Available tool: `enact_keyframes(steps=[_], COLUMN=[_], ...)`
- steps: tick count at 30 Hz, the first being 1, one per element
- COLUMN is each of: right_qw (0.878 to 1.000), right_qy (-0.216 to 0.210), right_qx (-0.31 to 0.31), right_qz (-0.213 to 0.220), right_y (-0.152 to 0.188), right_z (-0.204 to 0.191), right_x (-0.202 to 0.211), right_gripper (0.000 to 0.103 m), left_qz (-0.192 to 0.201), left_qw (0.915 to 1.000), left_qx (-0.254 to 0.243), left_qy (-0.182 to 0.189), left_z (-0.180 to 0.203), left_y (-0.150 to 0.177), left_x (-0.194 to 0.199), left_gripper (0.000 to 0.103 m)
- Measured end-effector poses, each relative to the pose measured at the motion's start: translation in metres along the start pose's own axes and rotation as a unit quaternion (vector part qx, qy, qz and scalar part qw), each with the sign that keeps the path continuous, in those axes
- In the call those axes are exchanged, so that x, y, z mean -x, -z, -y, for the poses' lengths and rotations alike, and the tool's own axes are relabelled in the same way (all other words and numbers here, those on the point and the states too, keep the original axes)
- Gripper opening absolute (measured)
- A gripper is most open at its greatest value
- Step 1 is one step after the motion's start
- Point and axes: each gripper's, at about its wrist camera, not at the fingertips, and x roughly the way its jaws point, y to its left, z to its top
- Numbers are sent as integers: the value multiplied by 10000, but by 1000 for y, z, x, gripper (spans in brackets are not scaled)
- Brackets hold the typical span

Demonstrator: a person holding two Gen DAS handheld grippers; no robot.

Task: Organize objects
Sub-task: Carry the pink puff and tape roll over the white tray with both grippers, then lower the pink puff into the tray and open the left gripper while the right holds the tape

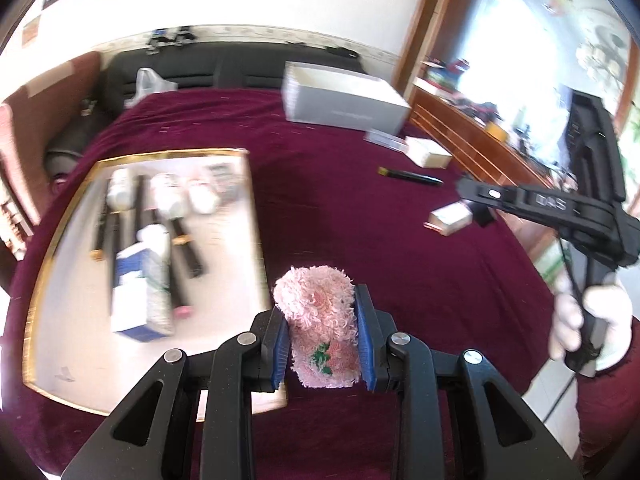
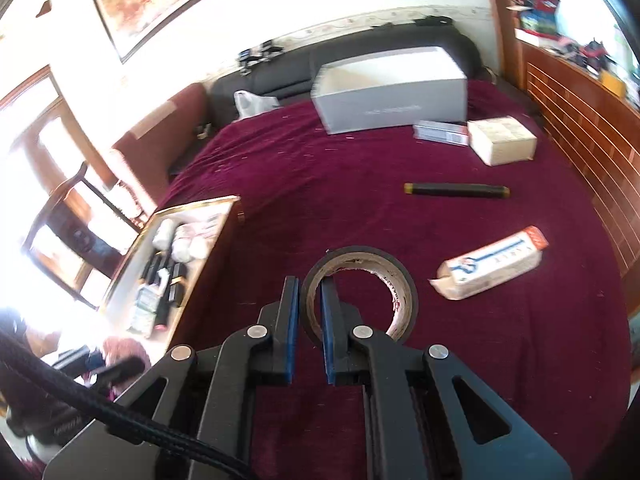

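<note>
Pink towel [image 1: 320,320] clamped between left hand-held gripper [image 1: 323,304] pads.

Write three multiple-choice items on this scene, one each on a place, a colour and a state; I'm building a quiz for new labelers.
1. Where is the gold-rimmed tray?
A. On the dark red cloth
B. On the grey box
C. On the wooden shelf

2. What colour is the fluffy towel?
A. Blue
B. Pink
C. Yellow

3. What is the right gripper doing with the roll of tape?
A. Hanging open beside it
B. Clamping its wall, one jaw inside the ring
C. Pressing flat on top of it

Key: 1 A, the tray lies flat on the cloth with cloth on all sides. 2 B, the towel between the jaws of the left gripper is pink with a small green patch. 3 B, one jaw sits inside the ring, the other outside.
</note>
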Motion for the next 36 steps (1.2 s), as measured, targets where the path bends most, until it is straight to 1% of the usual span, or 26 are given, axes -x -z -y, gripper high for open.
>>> enact_keyframes(steps=[5, 7, 10, 13, 16, 20, 25, 30, 36], right_qw=[9993, 9986, 9972, 9955, 9935, 9899, 9844, 9791, 9701], right_qy=[-246, -353, -514, -652, -773, -963, -1135, -1261, -1396], right_qx=[281, 383, 520, 646, 756, 913, 1150, 1219, 1412], right_qz=[-53, -81, -150, -244, -346, -494, -701, -1029, -1398], right_y=[1, 2, 3, 3, 6, 10, 17, 28, 52], right_z=[-34, -49, -69, -90, -110, -136, -165, -186, -202], right_x=[-9, -13, -21, -33, -45, -59, -78, -104, -120], right_gripper=[9, 9, 9, 9, 9, 9, 9, 9, 9], left_qz=[128, 169, 149, 105, 67, -13, -122, -192, -301], left_qw=[9983, 9963, 9932, 9902, 9878, 9864, 9855, 9854, 9846], left_qx=[246, 351, 522, 646, 720, 852, 929, 902, 908], left_qy=[-510, -767, -1030, -1233, -1376, -1408, -1412, -1431, -1462], left_z=[-44, -65, -94, -119, -136, -159, -178, -184, -188], left_y=[1, 1, 3, 6, 10, 14, 15, 17, 23], left_x=[17, 22, 22, 19, 14, 7, -3, -10, -19], left_gripper=[25, 25, 25, 25, 25, 25, 25, 25, 25])
